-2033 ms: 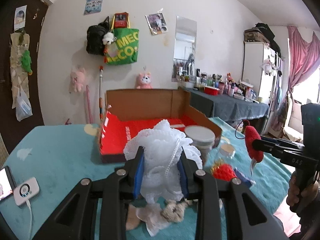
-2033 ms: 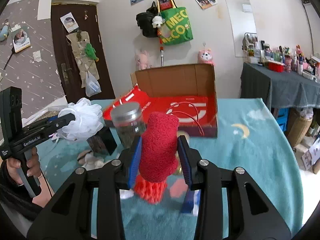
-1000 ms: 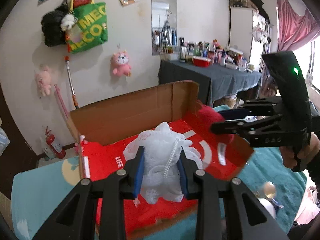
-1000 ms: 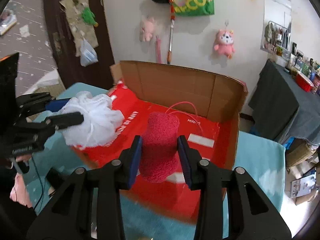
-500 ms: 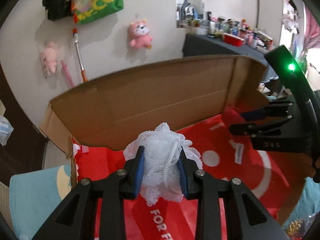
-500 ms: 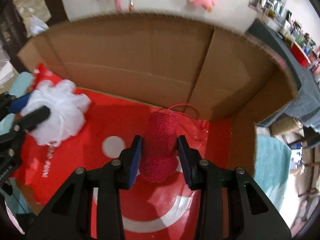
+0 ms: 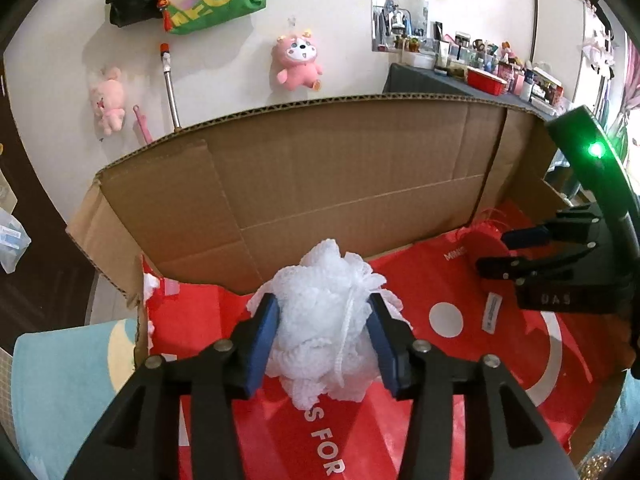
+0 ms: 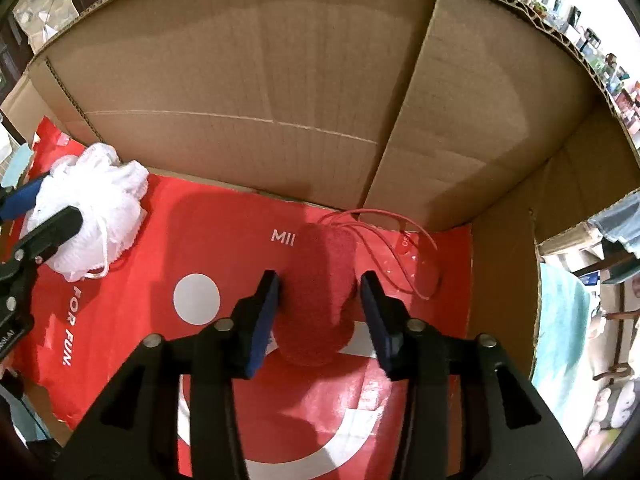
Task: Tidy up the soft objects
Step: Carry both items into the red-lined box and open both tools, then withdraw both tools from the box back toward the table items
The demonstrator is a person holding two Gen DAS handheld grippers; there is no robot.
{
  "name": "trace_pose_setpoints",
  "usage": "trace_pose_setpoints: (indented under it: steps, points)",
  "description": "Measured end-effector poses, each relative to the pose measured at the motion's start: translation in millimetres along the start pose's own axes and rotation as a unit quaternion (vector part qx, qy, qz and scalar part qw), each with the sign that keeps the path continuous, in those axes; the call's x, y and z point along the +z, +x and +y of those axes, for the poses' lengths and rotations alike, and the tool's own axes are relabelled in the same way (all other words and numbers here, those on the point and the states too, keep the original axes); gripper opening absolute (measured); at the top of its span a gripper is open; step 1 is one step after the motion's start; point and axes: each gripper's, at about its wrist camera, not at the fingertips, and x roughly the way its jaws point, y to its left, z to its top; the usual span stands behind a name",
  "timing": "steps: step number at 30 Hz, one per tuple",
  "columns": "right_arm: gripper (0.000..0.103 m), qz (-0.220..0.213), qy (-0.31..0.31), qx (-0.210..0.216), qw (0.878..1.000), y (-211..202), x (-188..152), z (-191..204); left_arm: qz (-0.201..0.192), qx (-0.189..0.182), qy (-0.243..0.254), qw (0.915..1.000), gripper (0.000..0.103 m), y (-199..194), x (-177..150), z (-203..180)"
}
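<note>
A white mesh bath puff [image 7: 324,316] sits between the pads of my left gripper [image 7: 322,332], low over the red floor of a cardboard box [image 7: 320,184]; the jaws look slightly wider than before but still touch it. The puff also shows in the right wrist view [image 8: 92,216]. My right gripper [image 8: 320,312] has its jaws spread, and a red fuzzy soft object [image 8: 320,300] lies between them on the box floor [image 8: 224,264] with small gaps each side. The right gripper also shows in the left wrist view [image 7: 532,256].
The box has tall brown walls behind [image 8: 248,92] and to the right [image 8: 500,300]. A red string loop [image 8: 400,248] lies by the red object. Teal table cloth [image 7: 64,384] lies left of the box. Plush toys [image 7: 298,60] hang on the wall.
Both grippers moved down into the box. The right jaws have spread and let go of the red object onto the floor. The left jaws have widened a little around the puff.
</note>
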Motion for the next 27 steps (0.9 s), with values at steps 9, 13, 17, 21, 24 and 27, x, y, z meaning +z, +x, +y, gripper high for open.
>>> trace_pose_setpoints:
  steps: [9, 13, 17, 21, 24, 27]
  points:
    - [0.064, -0.028, 0.016, 0.01, 0.999, -21, -12, -6, -0.039, -0.003, -0.032, 0.9987, 0.08, -30, 1, 6]
    - [0.064, -0.052, 0.02, 0.007, 0.998, -49, -21, -3, -0.064, -0.006, -0.047, 0.9968, 0.089, -61, 0, 7]
    - [0.072, -0.083, 0.027, 0.009, 0.996, -89, -34, -3, -0.104, 0.002, -0.05, 0.9933, 0.099, -111, -6, 1]
    - [0.075, -0.128, 0.038, 0.013, 0.991, -152, -48, 3, -0.143, 0.004, -0.059, 0.988, 0.103, -164, -14, -7]
    - [0.079, -0.163, 0.039, 0.012, 0.986, -194, -69, 5, -0.172, 0.012, -0.051, 0.9837, 0.103, -204, -25, -20]
    - [0.086, -0.201, 0.033, 0.009, 0.979, -236, -97, 17, -0.192, 0.019, -0.041, 0.9804, 0.103, -239, -39, -34]
